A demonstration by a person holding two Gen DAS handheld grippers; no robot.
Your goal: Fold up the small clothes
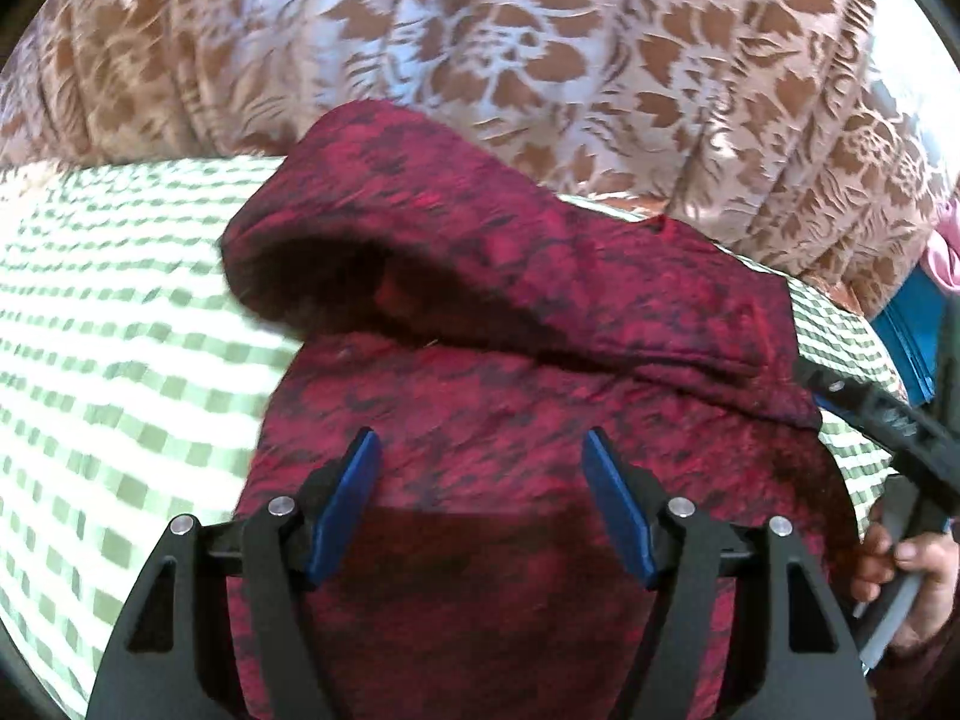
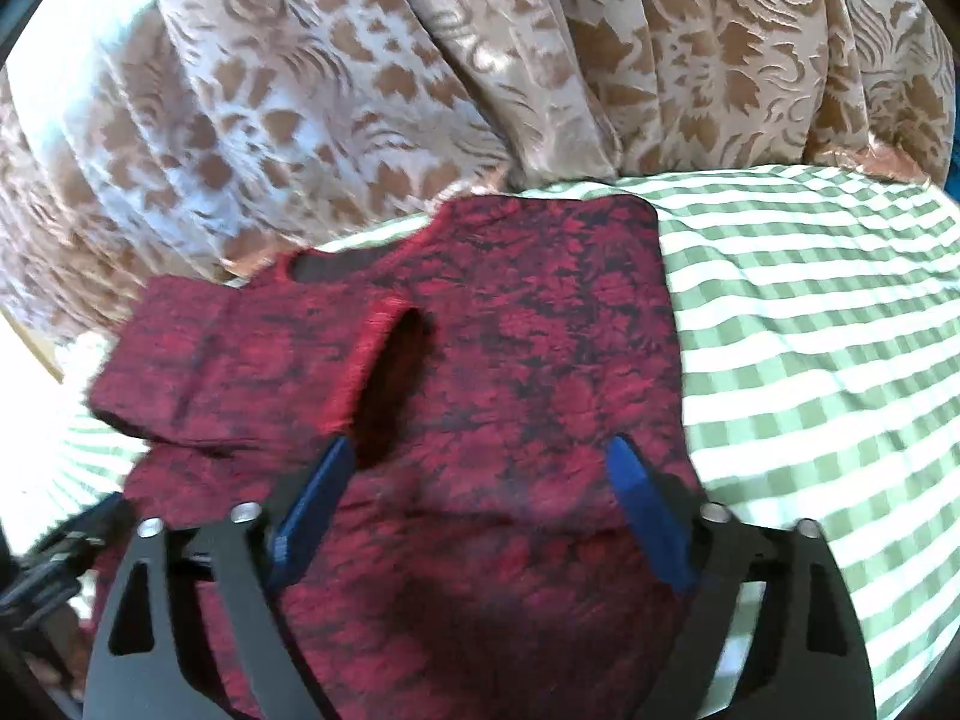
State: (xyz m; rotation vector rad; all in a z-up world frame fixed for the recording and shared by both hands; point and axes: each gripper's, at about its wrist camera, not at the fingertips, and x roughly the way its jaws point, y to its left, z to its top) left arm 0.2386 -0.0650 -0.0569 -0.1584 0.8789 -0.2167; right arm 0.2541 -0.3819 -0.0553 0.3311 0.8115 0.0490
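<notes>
A small red top with a black pattern (image 1: 540, 408) lies on a green-and-white checked cloth (image 1: 120, 312). In the left wrist view one side of it is folded over onto the body in a raised flap (image 1: 480, 252). My left gripper (image 1: 480, 438) hangs open just over the top's lower part, with no cloth pinched between its blue pads. In the right wrist view the top (image 2: 540, 360) lies flat, with an armhole (image 2: 396, 378) and a sleeve (image 2: 198, 372) showing. My right gripper (image 2: 480, 447) is open above it, its left pad (image 2: 318, 498) next to the armhole.
A brown-and-cream floral curtain (image 2: 420, 90) hangs close behind the far edge of the surface. A blue object (image 1: 906, 330) and something pink (image 1: 942, 246) sit at the right edge. A hand (image 1: 900, 564) holds the other gripper's black finger (image 1: 864, 405) at the right. Checked cloth (image 2: 810, 360) stretches to the right.
</notes>
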